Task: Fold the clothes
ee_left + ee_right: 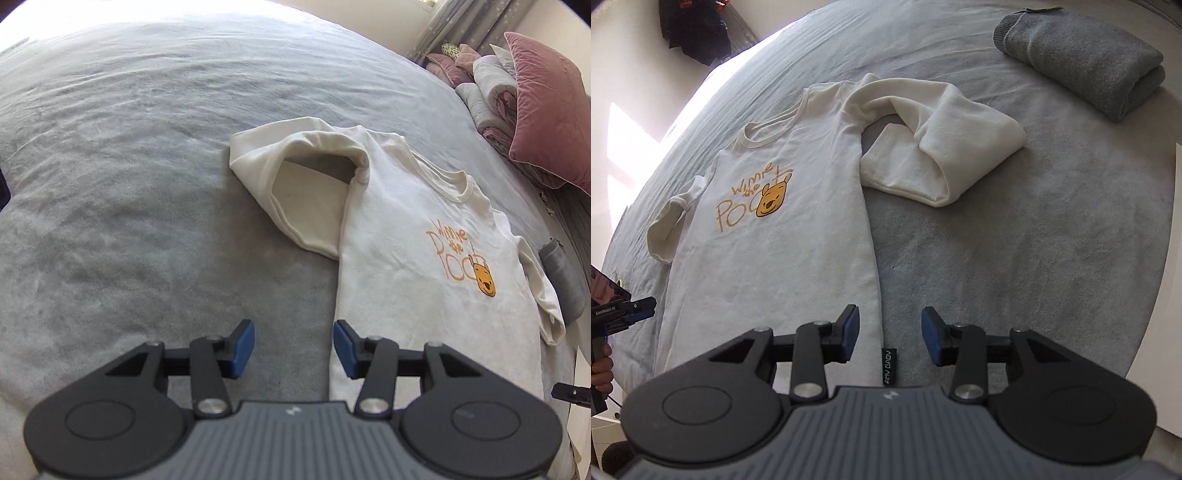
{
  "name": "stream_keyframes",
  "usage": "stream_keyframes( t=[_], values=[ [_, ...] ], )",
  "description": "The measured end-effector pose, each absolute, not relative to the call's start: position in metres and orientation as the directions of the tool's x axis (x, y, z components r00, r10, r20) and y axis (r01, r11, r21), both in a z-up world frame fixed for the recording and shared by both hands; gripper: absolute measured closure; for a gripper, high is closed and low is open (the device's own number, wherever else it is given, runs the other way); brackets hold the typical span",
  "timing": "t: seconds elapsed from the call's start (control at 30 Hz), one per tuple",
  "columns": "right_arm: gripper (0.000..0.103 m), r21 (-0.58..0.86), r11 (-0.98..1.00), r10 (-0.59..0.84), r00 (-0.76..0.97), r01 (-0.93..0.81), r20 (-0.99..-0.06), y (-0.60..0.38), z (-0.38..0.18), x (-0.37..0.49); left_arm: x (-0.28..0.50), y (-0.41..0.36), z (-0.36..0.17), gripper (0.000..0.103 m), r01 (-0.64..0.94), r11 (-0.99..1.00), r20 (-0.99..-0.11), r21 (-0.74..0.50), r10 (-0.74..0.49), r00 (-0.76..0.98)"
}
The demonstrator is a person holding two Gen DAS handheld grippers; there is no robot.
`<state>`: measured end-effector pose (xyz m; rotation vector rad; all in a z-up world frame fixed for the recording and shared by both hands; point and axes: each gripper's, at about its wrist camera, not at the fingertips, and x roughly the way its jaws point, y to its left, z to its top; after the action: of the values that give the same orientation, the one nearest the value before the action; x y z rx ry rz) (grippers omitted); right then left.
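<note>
A white Winnie the Pooh shirt [424, 266] lies flat on a bed with a grey blanket [129, 184]. One long sleeve [942, 147] is bent back on itself beside the shirt's body. The left hand-held gripper [294, 349] is spread wide and holds nothing; it sits over the shirt's bottom edge. The right hand-held gripper [889, 334] is spread wide too, over the other bottom edge, near a small black tag [888, 365]. A folded grey sweater [1082, 55] lies well apart from the shirt. Pink pillows [546, 107] sit at the bed's far end.
</note>
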<state>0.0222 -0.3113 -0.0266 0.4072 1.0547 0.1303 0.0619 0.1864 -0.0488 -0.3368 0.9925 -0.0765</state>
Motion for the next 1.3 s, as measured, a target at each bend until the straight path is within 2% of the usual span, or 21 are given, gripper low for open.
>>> stream_keyframes(
  t=[0.23,0.3,0.33,0.5,0.73,0.83,1.0,1.17,1.3],
  values=[
    [0.061,0.418,0.907,0.332,0.515,0.057,-0.790,-0.294,-0.029,0.061,0.108,0.183,-0.061,0.057,-0.152,0.957,-0.790,-0.247,-0.109,0.603],
    [0.061,0.420,0.906,0.340,0.513,0.046,-0.788,-0.287,-0.032,0.070,0.115,0.180,-0.062,0.088,-0.157,0.971,-0.782,-0.183,-0.047,0.622],
    [0.061,0.420,0.907,0.343,0.510,0.040,-0.789,-0.283,-0.033,0.074,0.119,0.178,-0.062,0.097,-0.154,0.979,-0.781,-0.135,-0.010,0.624],
    [0.061,0.411,0.912,0.351,0.503,0.008,-0.790,-0.270,-0.035,0.090,0.124,0.182,-0.044,0.098,-0.178,0.983,-0.734,-0.056,0.080,0.674],
    [0.061,0.400,0.916,0.359,0.499,-0.028,-0.789,-0.253,-0.030,0.104,0.129,0.184,-0.010,0.097,-0.232,0.951,-0.566,0.203,0.307,0.765],
    [0.061,0.407,0.913,0.370,0.500,-0.037,-0.783,-0.245,-0.029,0.109,0.129,0.187,-0.001,0.096,-0.246,0.934,-0.532,0.258,0.350,0.771],
    [0.061,0.390,0.919,0.365,0.498,-0.059,-0.786,-0.237,-0.029,0.115,0.127,0.197,-0.018,0.093,-0.251,0.918,-0.624,0.308,0.394,0.675],
    [0.061,0.366,0.928,0.350,0.503,-0.071,-0.790,-0.240,-0.029,0.123,0.121,0.216,-0.043,0.064,-0.211,0.921,-0.705,0.327,0.386,0.595],
    [0.058,0.348,0.935,0.330,0.519,-0.065,-0.789,-0.251,-0.025,0.132,0.114,0.221,-0.042,0.046,-0.145,0.922,-0.729,0.358,0.373,0.574]
  ],
)
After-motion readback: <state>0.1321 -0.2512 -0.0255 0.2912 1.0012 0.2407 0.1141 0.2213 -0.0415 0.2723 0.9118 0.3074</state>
